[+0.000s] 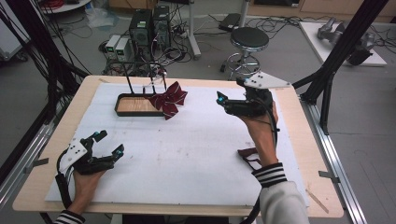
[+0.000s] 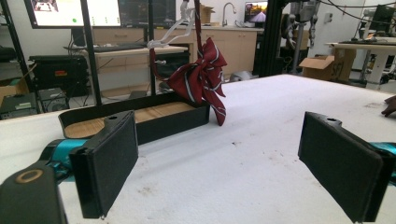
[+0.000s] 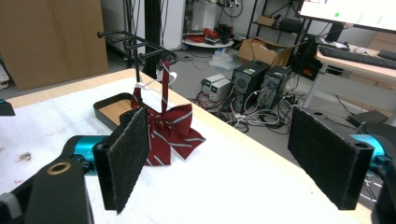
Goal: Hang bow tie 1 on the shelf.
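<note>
A dark red bow tie with pale stripes [image 1: 169, 99] hangs by its strap from a black wire rack [image 1: 140, 70]. The rack stands in a black tray with a wooden floor [image 1: 133, 106] at the back left of the table. The bow's lower tips touch the white mat beside the tray. My right gripper [image 1: 229, 92] is held up to the right of the bow, pointing at it, open and empty; in its own view the bow [image 3: 170, 133] lies just beyond the left jaw. My left gripper [image 1: 110, 142] rests near the front left, open and empty, facing the bow [image 2: 203, 77] from afar.
A second dark red cloth piece [image 1: 247, 156] lies on the mat under the right forearm. The white mat [image 1: 187, 149] covers most of the wooden table. A stool [image 1: 249, 39], computers [image 1: 149, 28] and cables stand on the floor behind the table.
</note>
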